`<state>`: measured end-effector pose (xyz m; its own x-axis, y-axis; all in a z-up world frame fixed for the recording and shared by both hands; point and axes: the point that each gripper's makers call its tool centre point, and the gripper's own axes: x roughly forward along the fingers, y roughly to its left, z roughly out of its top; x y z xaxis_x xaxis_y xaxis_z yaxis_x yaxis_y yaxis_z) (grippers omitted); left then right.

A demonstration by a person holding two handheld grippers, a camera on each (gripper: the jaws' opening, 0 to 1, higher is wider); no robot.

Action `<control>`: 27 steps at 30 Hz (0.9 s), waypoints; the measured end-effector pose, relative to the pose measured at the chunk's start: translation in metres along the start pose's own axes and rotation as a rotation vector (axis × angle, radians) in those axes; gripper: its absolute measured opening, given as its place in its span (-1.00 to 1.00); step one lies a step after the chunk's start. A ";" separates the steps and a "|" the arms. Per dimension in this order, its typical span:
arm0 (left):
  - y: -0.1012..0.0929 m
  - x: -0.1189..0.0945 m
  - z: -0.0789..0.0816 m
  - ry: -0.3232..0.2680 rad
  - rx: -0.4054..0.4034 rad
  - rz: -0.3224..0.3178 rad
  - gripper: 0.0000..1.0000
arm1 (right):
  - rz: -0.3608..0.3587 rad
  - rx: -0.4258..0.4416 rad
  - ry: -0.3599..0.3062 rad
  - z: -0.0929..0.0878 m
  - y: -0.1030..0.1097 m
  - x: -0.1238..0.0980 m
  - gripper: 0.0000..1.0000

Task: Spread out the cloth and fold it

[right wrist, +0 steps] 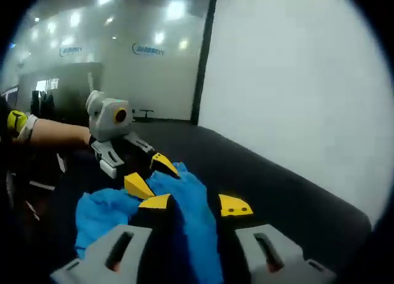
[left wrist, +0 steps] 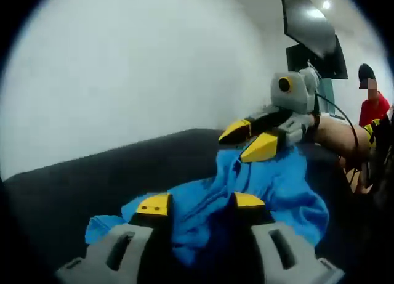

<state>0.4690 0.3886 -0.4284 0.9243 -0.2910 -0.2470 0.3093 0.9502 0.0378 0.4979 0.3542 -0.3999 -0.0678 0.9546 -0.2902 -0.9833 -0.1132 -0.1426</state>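
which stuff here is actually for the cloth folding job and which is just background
For the job:
- blue cloth, crumpled on the dark table
- left gripper, jaws apart around the cloth
- right gripper, jaws apart with cloth between them

Just background:
- white wall
- dark screen mounted high
- person in red at the far side
- glass partition with logos

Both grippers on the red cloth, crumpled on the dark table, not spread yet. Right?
Not quite: the cloth is blue, not red, as the left gripper view shows. The rest holds: it lies crumpled on the dark table, with the left gripper and right gripper both at it.
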 end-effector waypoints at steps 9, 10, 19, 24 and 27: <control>-0.032 -0.043 0.076 -0.041 0.051 -0.064 -1.00 | 0.101 -0.017 -0.068 0.030 0.015 0.014 -0.53; -0.036 -0.046 0.082 -0.041 0.096 -0.057 -1.00 | 0.113 0.008 -0.085 0.034 0.015 0.012 -0.51; -0.064 -0.078 0.126 -0.197 0.036 -0.164 -1.00 | 0.234 0.094 -0.198 0.047 0.026 -0.026 -0.30; -0.050 -0.107 0.173 -0.364 -0.011 -0.110 -1.00 | 0.261 0.057 -0.057 0.010 0.030 -0.028 -0.85; -0.035 -0.121 0.180 -0.429 -0.135 -0.085 -1.00 | 0.217 0.122 -0.081 0.022 0.019 -0.035 -0.87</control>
<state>0.3868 0.3709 -0.2251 0.9147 -0.3616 0.1805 0.3827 0.9186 -0.0989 0.4778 0.3250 -0.3719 -0.2879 0.9311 -0.2242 -0.9570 -0.2884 0.0312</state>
